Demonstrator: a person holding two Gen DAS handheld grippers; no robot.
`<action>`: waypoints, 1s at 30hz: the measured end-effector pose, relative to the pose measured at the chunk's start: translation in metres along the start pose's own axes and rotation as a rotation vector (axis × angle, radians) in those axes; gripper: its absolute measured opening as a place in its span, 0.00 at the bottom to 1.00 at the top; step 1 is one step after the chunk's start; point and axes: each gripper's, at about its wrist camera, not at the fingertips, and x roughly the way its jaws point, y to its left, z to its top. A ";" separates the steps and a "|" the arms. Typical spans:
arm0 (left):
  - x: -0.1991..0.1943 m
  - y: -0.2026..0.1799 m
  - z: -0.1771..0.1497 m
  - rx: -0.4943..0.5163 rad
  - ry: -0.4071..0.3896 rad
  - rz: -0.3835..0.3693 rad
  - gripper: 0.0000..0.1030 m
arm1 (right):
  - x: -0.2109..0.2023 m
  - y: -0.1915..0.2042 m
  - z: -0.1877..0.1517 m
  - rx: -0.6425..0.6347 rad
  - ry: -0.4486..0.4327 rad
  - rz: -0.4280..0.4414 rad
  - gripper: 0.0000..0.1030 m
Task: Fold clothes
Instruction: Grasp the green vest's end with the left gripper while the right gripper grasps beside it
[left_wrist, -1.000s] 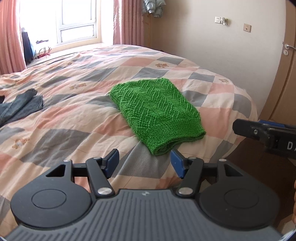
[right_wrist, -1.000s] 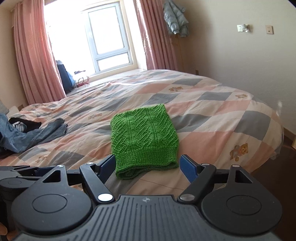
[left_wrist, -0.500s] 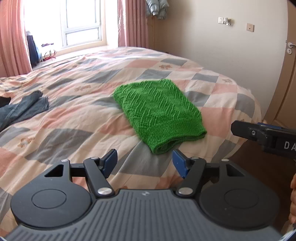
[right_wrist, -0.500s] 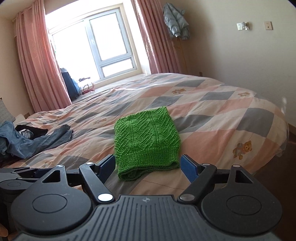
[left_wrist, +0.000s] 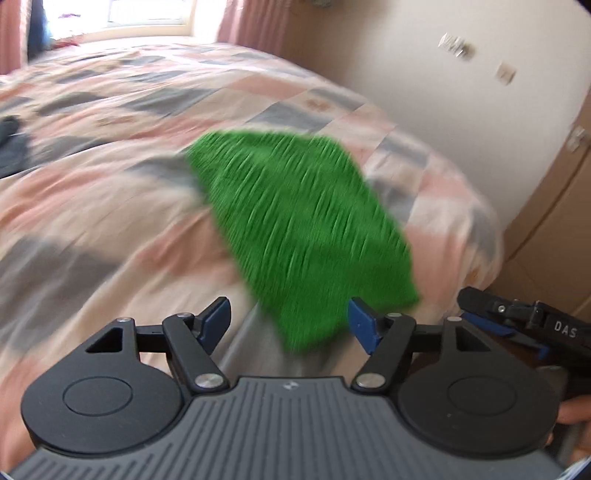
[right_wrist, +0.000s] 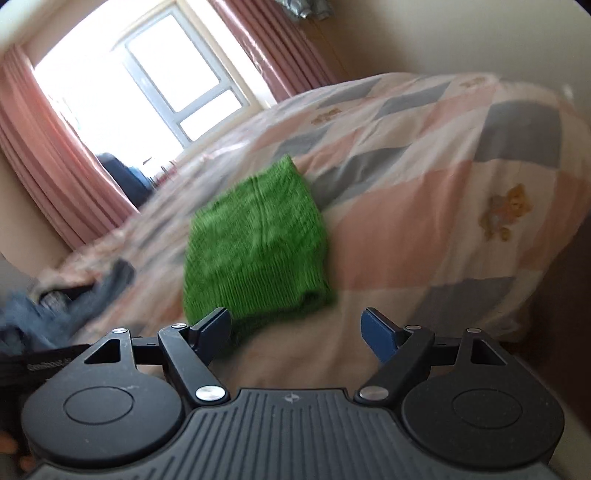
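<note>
Green knit (left_wrist: 303, 236), folded, on quilt (left_wrist: 110, 206) near bed edge; left gripper (left_wrist: 290, 319) opening, empty; right gripper (right_wrist: 295, 326) wide, empty; risk: a one-layer pinch would undo the fold.

Checked quilt-covered bed (right_wrist: 424, 206) carries folded green knit (right_wrist: 255, 243) and jeans (right_wrist: 74, 299)

Home bedroom, bed (right_wrist: 436, 206) under checked pink-and-grey quilt, pink curtains (right_wrist: 48, 166) beside bright window (right_wrist: 177, 74)
</note>
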 end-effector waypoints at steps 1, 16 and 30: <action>0.012 0.009 0.012 -0.017 -0.006 -0.021 0.66 | 0.008 -0.007 0.011 0.021 -0.005 0.044 0.78; 0.119 0.096 0.079 -0.416 0.266 -0.145 0.70 | 0.184 -0.042 0.152 0.166 0.351 0.100 0.78; 0.159 0.136 0.066 -0.625 0.303 -0.329 0.67 | 0.251 -0.067 0.168 0.204 0.667 0.244 0.76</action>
